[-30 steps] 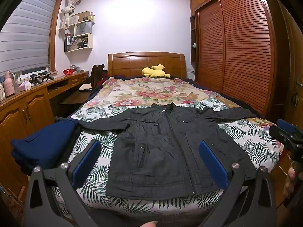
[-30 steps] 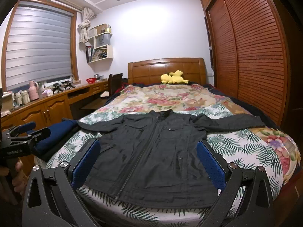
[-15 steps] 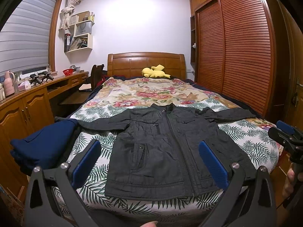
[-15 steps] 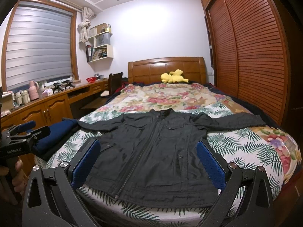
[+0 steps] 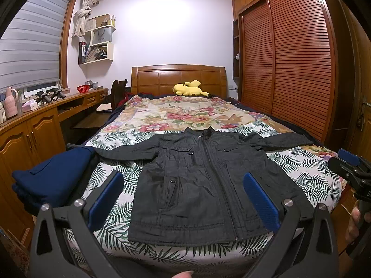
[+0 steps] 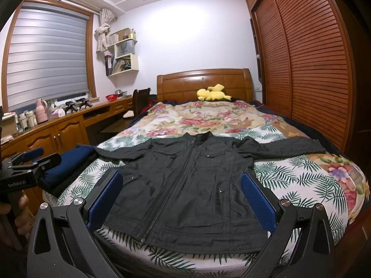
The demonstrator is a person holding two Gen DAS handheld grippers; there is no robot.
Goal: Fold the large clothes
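Here the jacket (image 5: 199,185) lay flat and zipped on the bed (image 5: 308,176), sleeves spread toward 9 and 3 o'clock, hem nearest. The left gripper (image 5: 185,199) and right gripper (image 6: 183,199) both hung wide and empty short of the hem. The left sleeve end reached the blue pile (image 5: 53,178) at 9 o'clock; a careless pinch there could probably drag that pile along, and the slippery-looking fabric might slide.

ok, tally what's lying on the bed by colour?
Dark grey zip-front jacket: 1
Navy blue folded garment: 1
Yellow plush toy: 1
Total: 3
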